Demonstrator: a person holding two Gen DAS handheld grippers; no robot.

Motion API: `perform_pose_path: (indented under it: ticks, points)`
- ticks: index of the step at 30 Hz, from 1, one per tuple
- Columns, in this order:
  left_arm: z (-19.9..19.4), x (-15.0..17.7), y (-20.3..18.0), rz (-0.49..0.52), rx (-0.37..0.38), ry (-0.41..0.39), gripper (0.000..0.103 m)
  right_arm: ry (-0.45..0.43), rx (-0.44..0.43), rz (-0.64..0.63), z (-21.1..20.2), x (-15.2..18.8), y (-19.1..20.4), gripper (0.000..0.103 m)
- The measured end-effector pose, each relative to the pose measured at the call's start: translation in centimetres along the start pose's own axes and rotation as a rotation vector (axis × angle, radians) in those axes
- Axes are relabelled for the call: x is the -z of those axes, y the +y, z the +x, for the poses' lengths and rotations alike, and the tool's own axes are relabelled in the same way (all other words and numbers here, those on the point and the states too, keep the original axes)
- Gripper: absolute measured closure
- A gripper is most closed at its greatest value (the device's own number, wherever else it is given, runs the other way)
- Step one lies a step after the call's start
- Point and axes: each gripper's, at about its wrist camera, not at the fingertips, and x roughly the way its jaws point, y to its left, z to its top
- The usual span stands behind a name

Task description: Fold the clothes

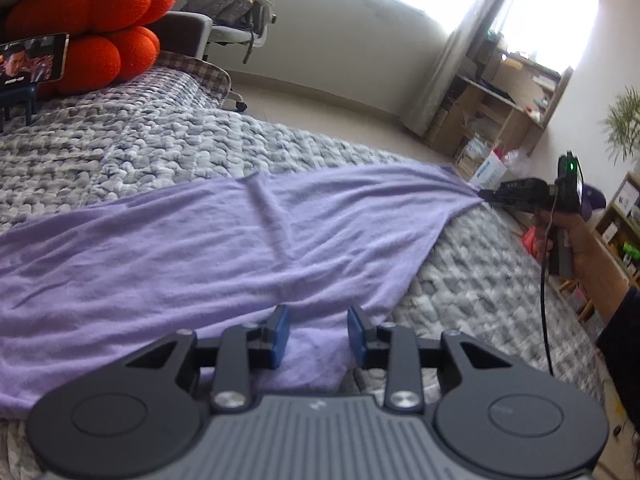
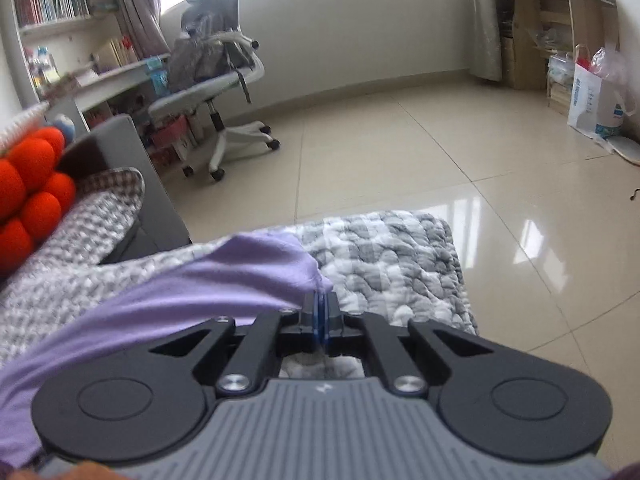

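Quilted bed (image 1: 140, 140) under lilac garment (image 1: 160, 256)

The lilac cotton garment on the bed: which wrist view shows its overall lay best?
The left wrist view. There the lilac cotton garment lies spread across the grey quilted bedspread, one corner pulled taut by the right gripper. The right wrist view shows only the pinched corner and nearby folds.

tongs (image 2: 321, 312) pinching purple cloth (image 2: 224, 280)

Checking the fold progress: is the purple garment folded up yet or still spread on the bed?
Mostly spread: the purple garment lies flat across the quilt, one corner pinched by the right gripper.
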Motion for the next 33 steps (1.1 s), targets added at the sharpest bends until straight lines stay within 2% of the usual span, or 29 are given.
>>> perform_pose_path:
  ticks: [1,2,6,11,15,18,22,26,28,30,31,33]
  points:
    - [-0.2,-0.2,-0.1,0.003,-0.002,-0.011,0.064,-0.009,-0.003,-0.018,-0.1,-0.4,0.3,0.097]
    - [-0.4,-0.3,-0.2,0.012,-0.009,-0.021,0.063,-0.018,-0.005,-0.04,-0.2,-0.9,0.6,0.087]
    - [-0.2,-0.6,0.1,0.001,-0.027,-0.021,0.062,-0.043,-0.014,-0.073,-0.1,-3.5,1.6,0.087]
    - [0.5,-0.9,0.4,-0.011,-0.034,-0.025,0.062,0.002,-0.012,-0.178,2.5,-4.8,3.2,0.087]
    - [1.2,-0.9,0.3,-0.011,-0.046,-0.022,0.062,0.049,0.01,-0.182,4.9,-4.3,3.7,0.087]
    - [1.4,-0.7,0.0,0.012,-0.057,-0.018,0.062,0.065,-0.008,-0.229,5.5,-3.4,4.4,0.087]
    - [1.2,-0.7,0.0,0.044,-0.062,-0.014,0.062,0.058,-0.065,-0.338,4.0,-1.7,5.6,0.087]
    - [1.4,-0.6,0.2,0.041,-0.058,-0.019,0.062,0.092,-0.139,-0.44,2.7,0.0,6.6,0.087]
    - [1.5,-0.5,0.0,0.043,-0.06,-0.023,0.061,0.08,-0.136,-0.474,2.4,0.1,6.8,0.087]
    - [1.6,-0.5,-0.1,0.043,-0.062,-0.025,0.06,0.041,-0.108,-0.414,2.4,-1.0,6.2,0.087]
    - [1.6,-0.5,-0.1,0.043,-0.061,-0.025,0.06,0.02,-0.093,-0.379,2.5,-1.7,5.9,0.085]
    - [1.6,-0.5,-0.1,0.044,-0.06,-0.025,0.06,0.018,-0.053,-0.363,3.4,-2.4,5.5,0.065]
